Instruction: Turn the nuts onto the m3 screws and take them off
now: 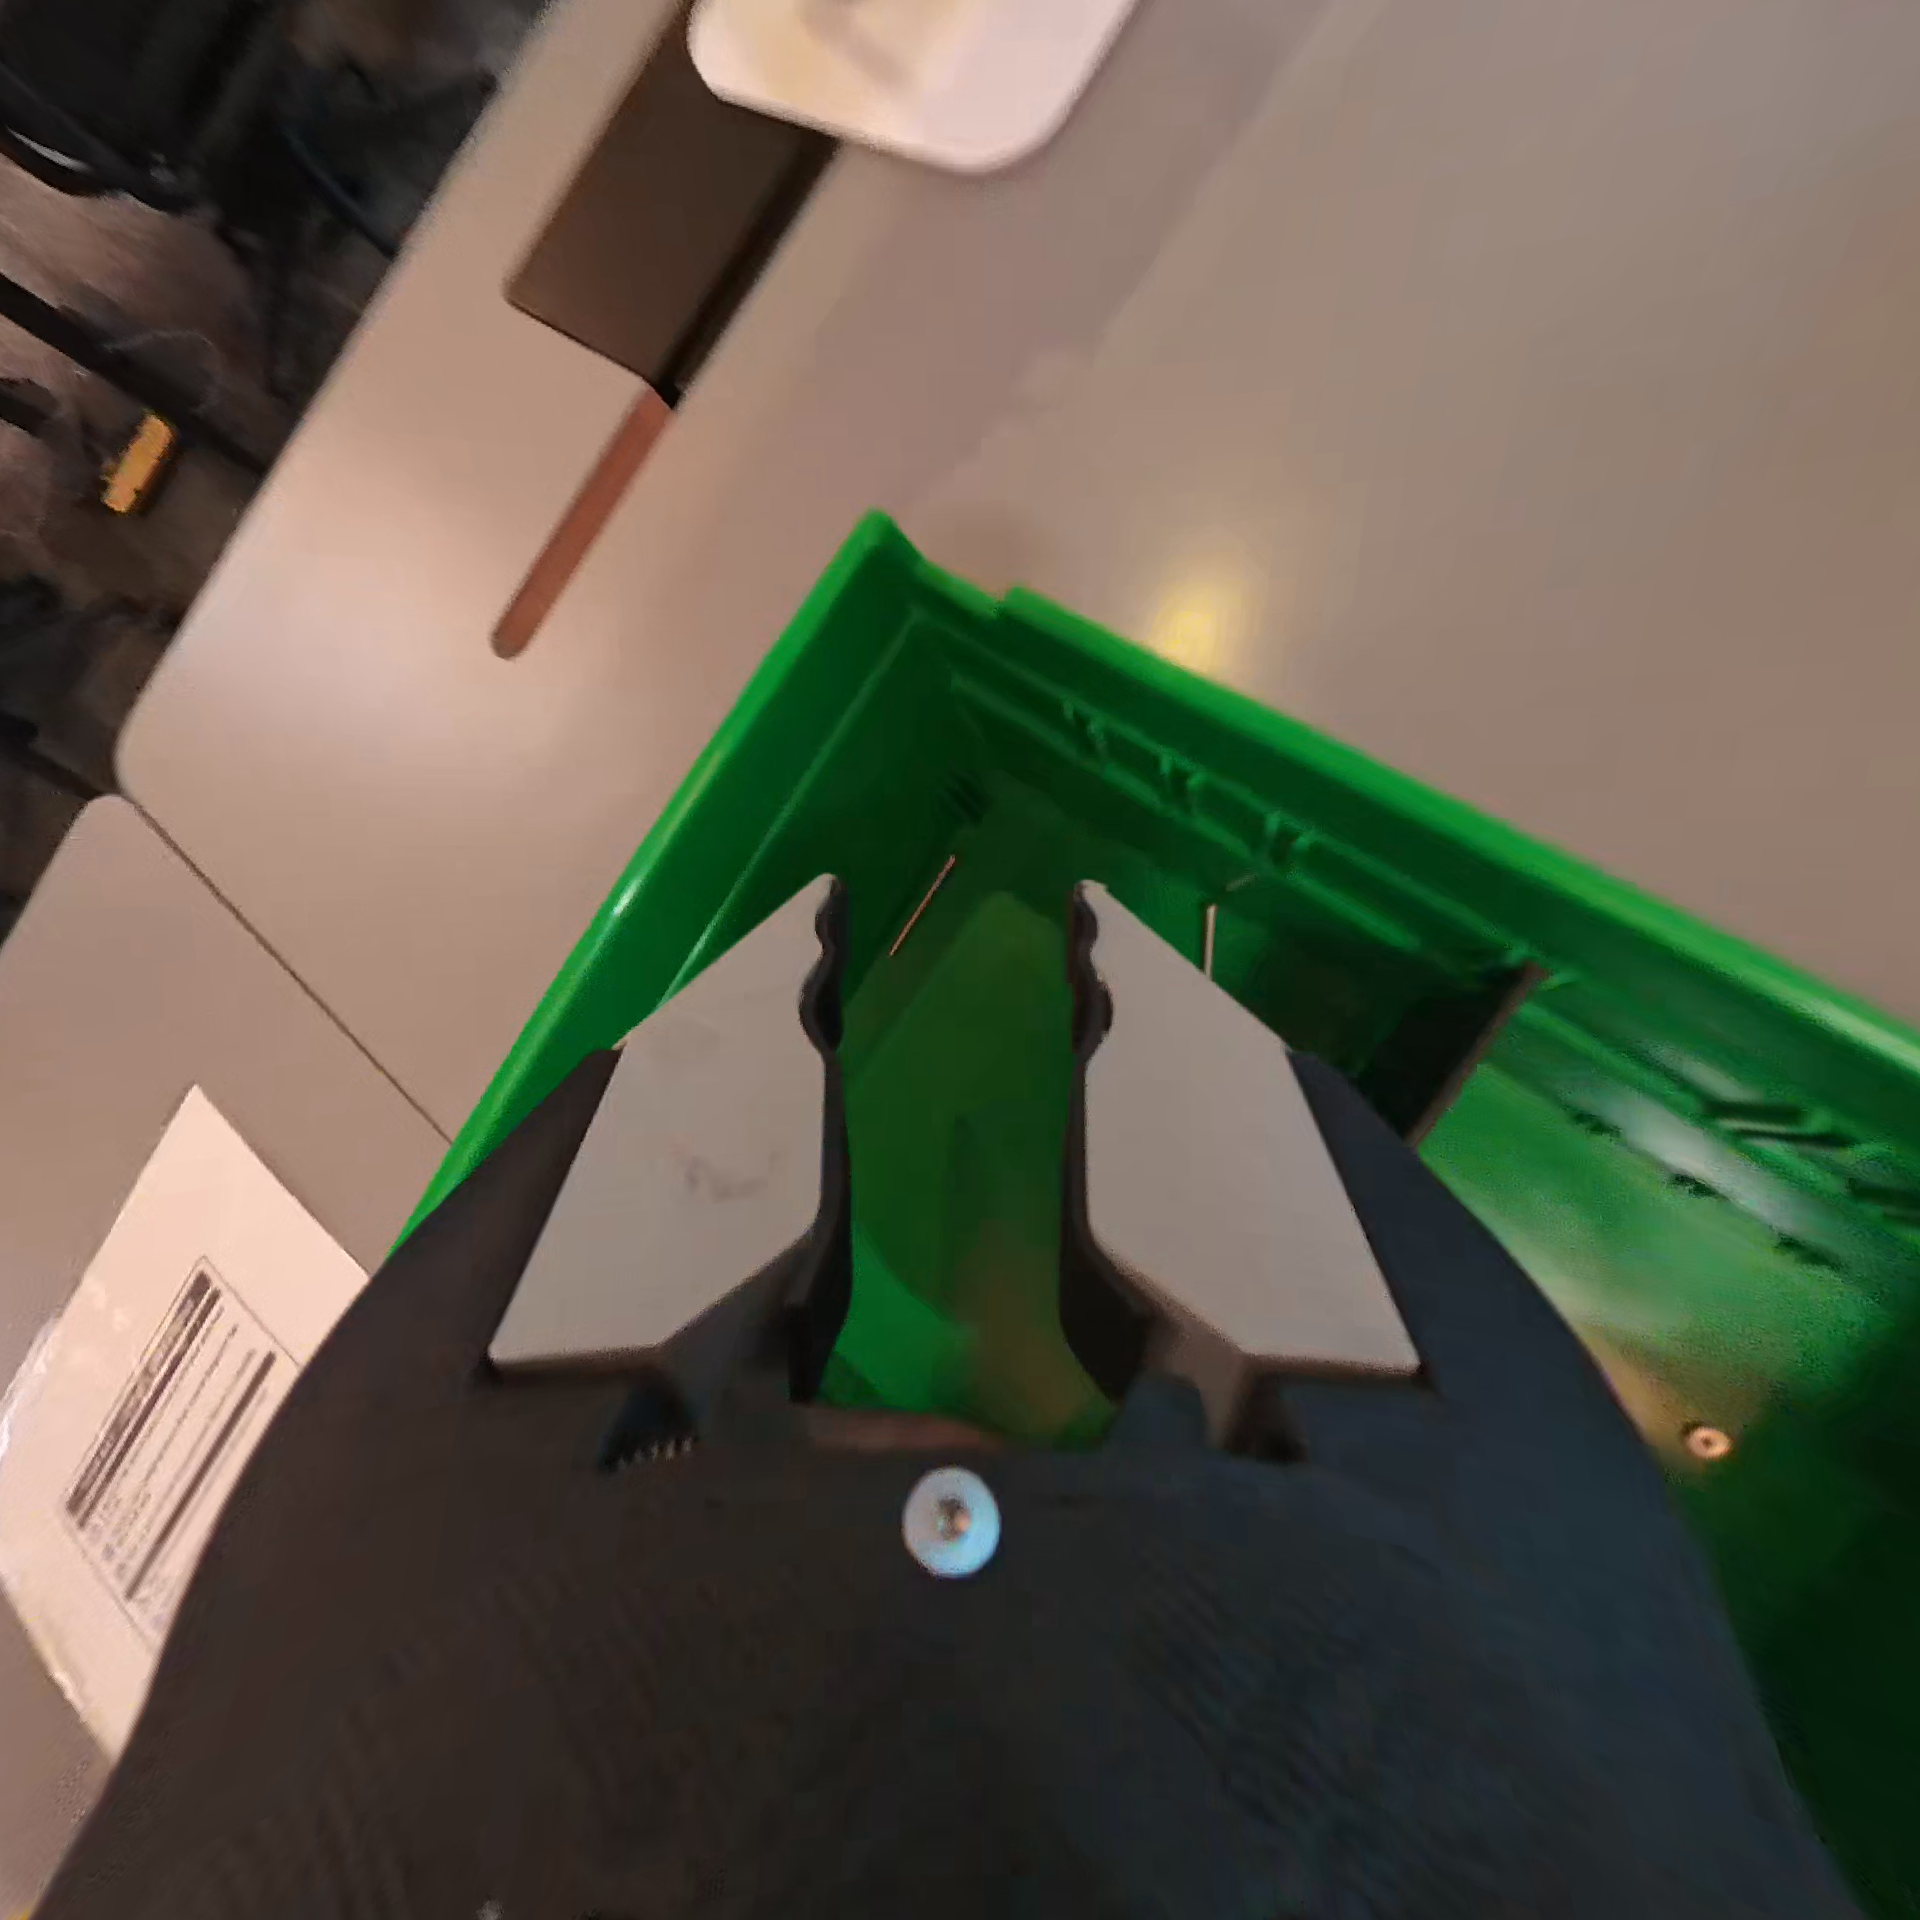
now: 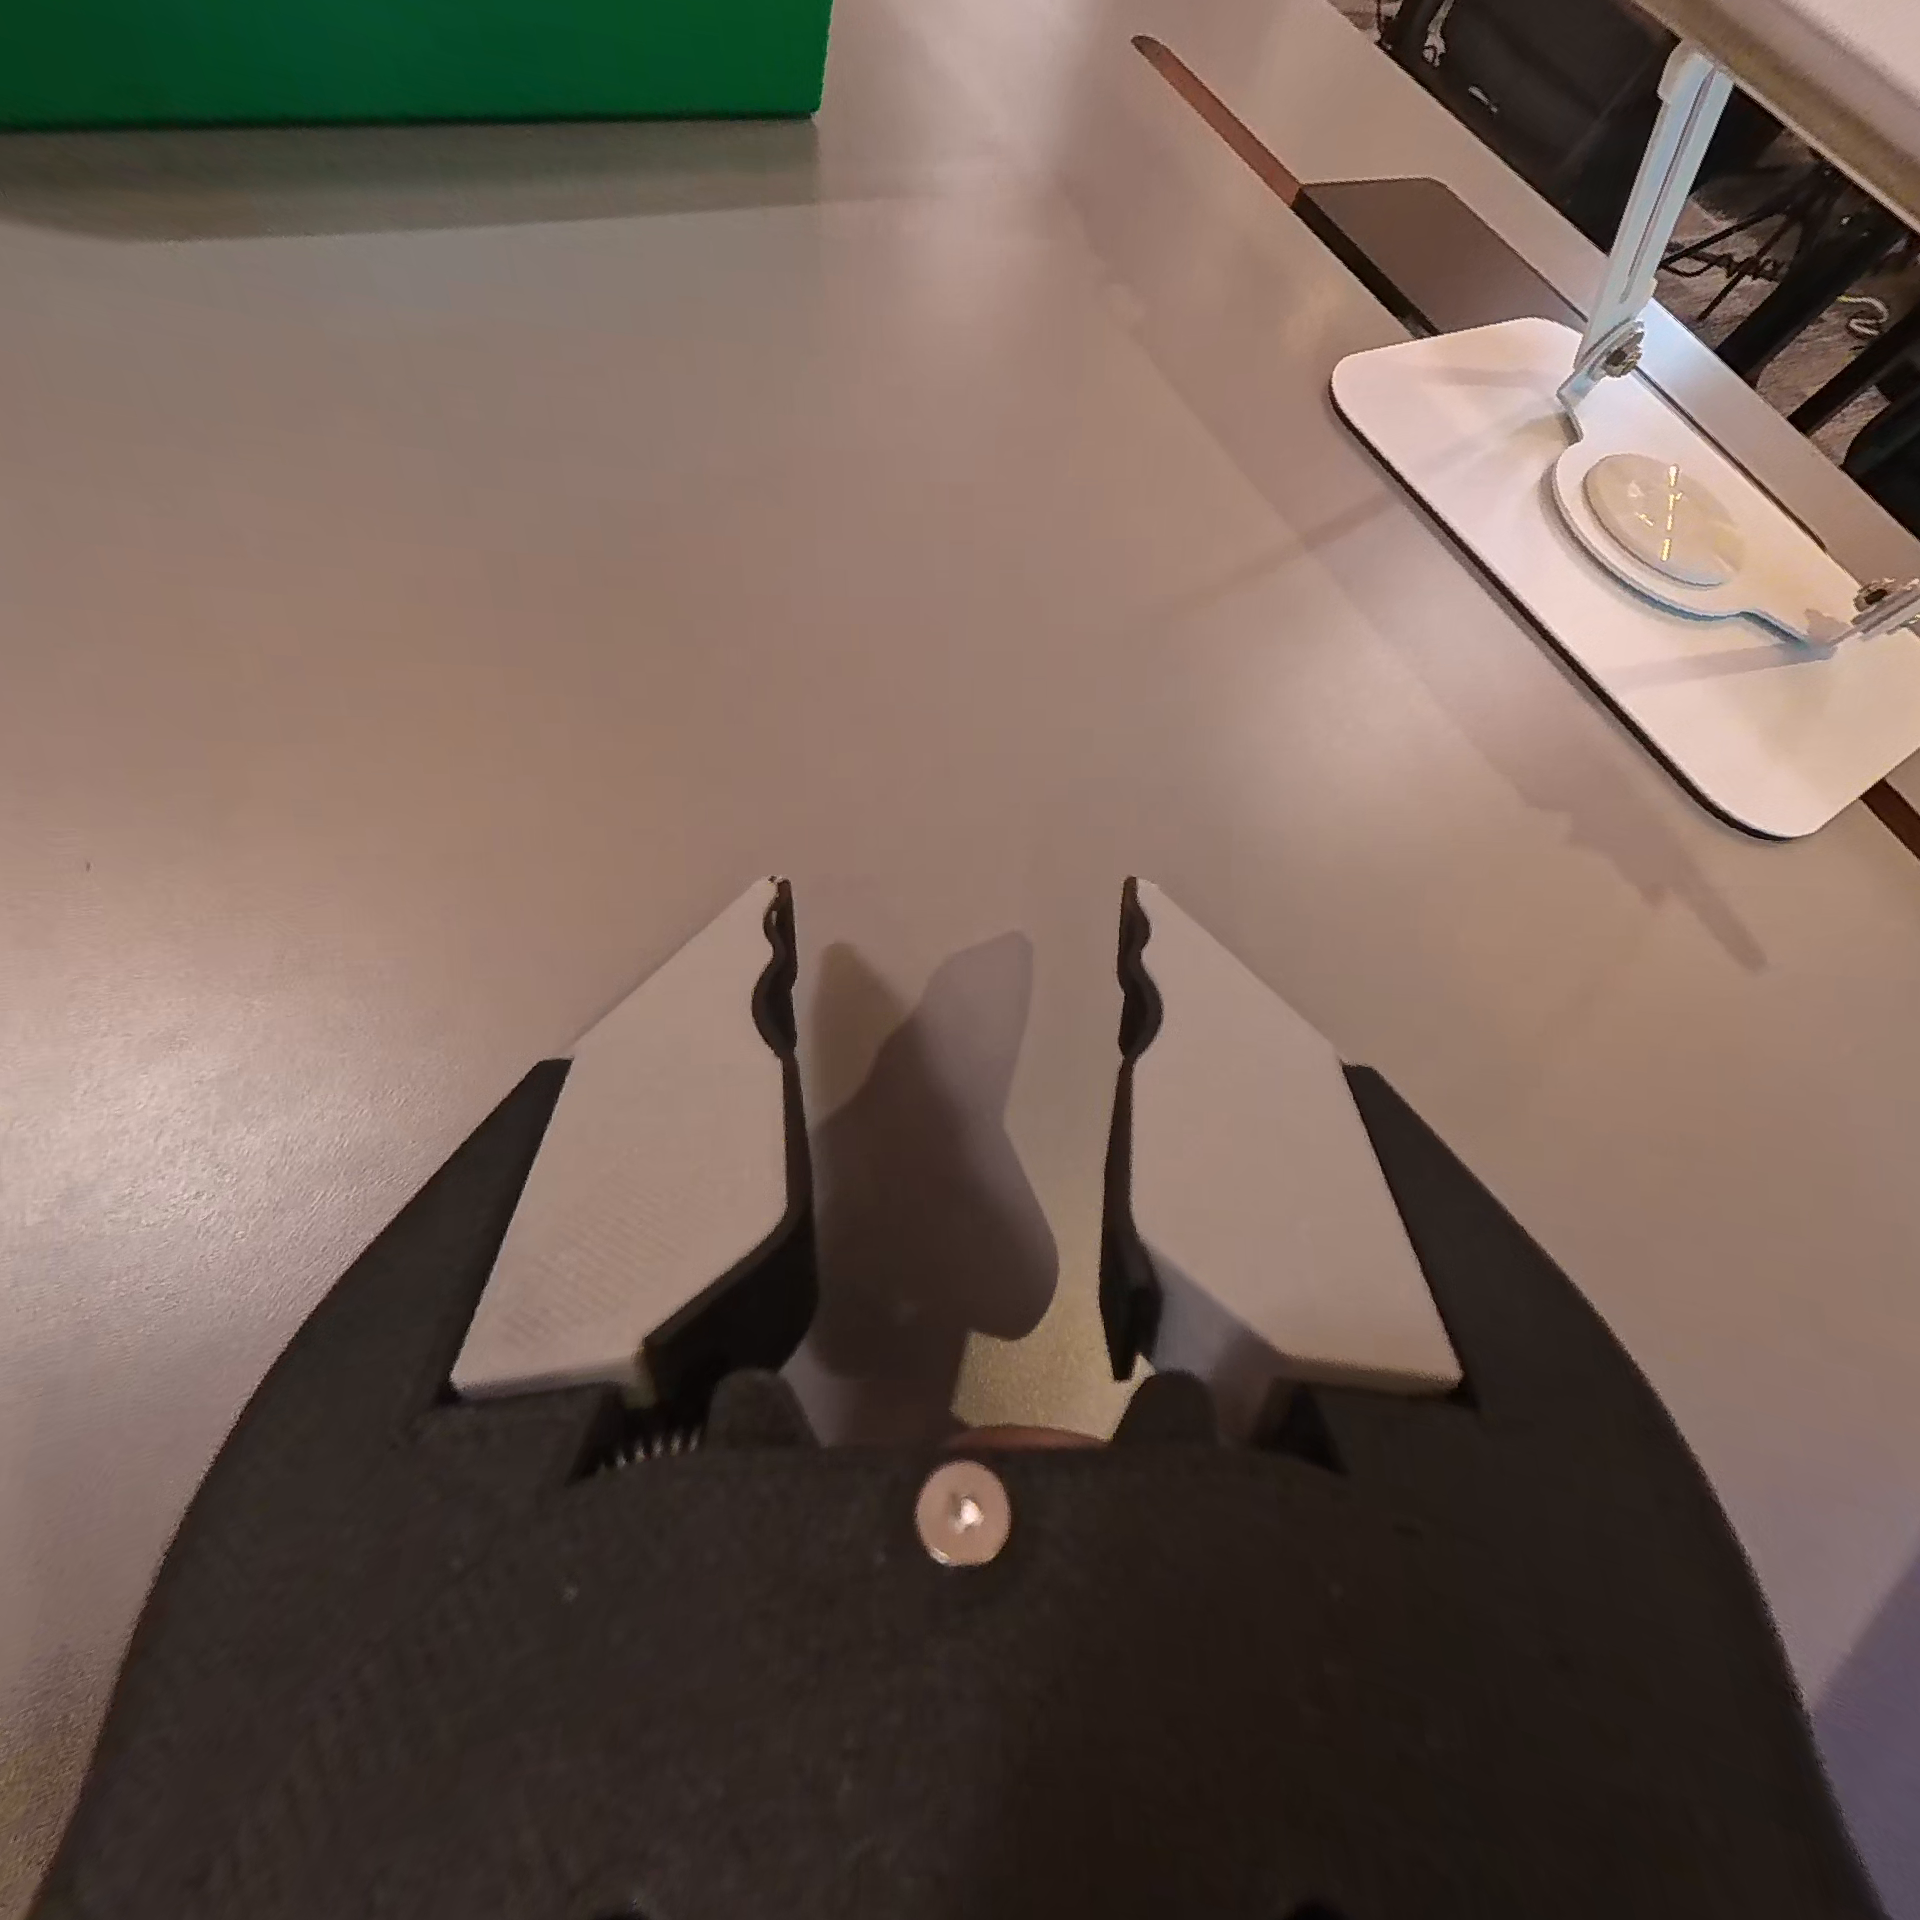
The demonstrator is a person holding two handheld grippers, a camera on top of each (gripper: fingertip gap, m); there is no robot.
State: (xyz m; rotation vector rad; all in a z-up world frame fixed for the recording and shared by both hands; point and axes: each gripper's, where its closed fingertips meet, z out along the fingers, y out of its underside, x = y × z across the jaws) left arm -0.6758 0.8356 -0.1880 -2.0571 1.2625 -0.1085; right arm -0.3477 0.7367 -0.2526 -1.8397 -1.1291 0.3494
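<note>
My left gripper point(image 1: 956, 904) is open and empty, held over the corner of a green plastic bin point(image 1: 1143, 707) and pointing down into it. The left wrist view is blurred. A small brass-coloured piece point(image 1: 1707, 1442), perhaps a nut, lies on the bin floor at the right; I cannot tell what it is. No screws show clearly. My right gripper point(image 2: 956, 894) is open and empty, low over the bare grey table point(image 2: 623, 520). The green bin's outer wall point(image 2: 416, 62) shows at the top left of the right wrist view.
A white stand base point(image 2: 1621, 582) with a metal arm point(image 2: 1662, 177) sits at the right of the table; it also shows in the left wrist view point(image 1: 904, 73). A white printed sheet point(image 1: 177, 1351) lies left of the bin. A dark recess point(image 1: 644, 239) breaks the tabletop. Tip to tip, the grippers are about 35 cm apart. Measured from the fingertips, the small brass-coloured piece point(image 1: 1707, 1442) is 20 cm or so from the left gripper and 35 cm from the right.
</note>
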